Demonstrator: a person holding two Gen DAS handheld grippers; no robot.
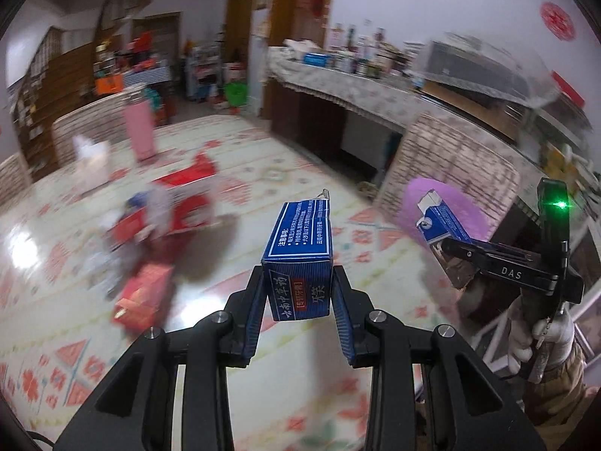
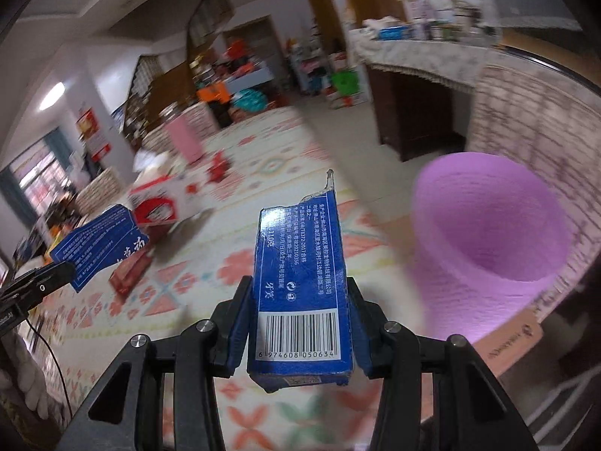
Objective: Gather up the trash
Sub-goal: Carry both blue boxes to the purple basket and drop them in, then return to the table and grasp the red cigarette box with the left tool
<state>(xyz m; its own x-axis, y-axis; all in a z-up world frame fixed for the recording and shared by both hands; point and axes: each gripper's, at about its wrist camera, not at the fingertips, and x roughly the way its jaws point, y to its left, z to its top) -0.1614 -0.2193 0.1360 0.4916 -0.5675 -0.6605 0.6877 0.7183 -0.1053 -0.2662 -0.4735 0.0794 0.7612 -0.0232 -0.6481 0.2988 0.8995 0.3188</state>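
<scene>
My left gripper (image 1: 298, 282) is shut on a torn blue toothpaste box piece (image 1: 300, 240) and holds it above the patterned table. It also shows at the left of the right wrist view (image 2: 99, 244). My right gripper (image 2: 298, 300) is shut on a second torn blue box piece (image 2: 300, 285) with a barcode. That piece shows at the right of the left wrist view (image 1: 445, 221), held in the right gripper (image 1: 450, 244). A purple trash bin (image 2: 492, 240) stands just right of the right gripper, its mouth open; it also shows in the left wrist view (image 1: 469, 206).
Red and white cartons (image 1: 172, 206) and a small red box (image 1: 144, 295) lie on the patterned tablecloth (image 1: 270, 165). A pink bottle (image 1: 139, 127) and a tissue pack (image 1: 90, 161) stand farther back. A cluttered counter (image 1: 357, 71) runs behind, chairs around the table.
</scene>
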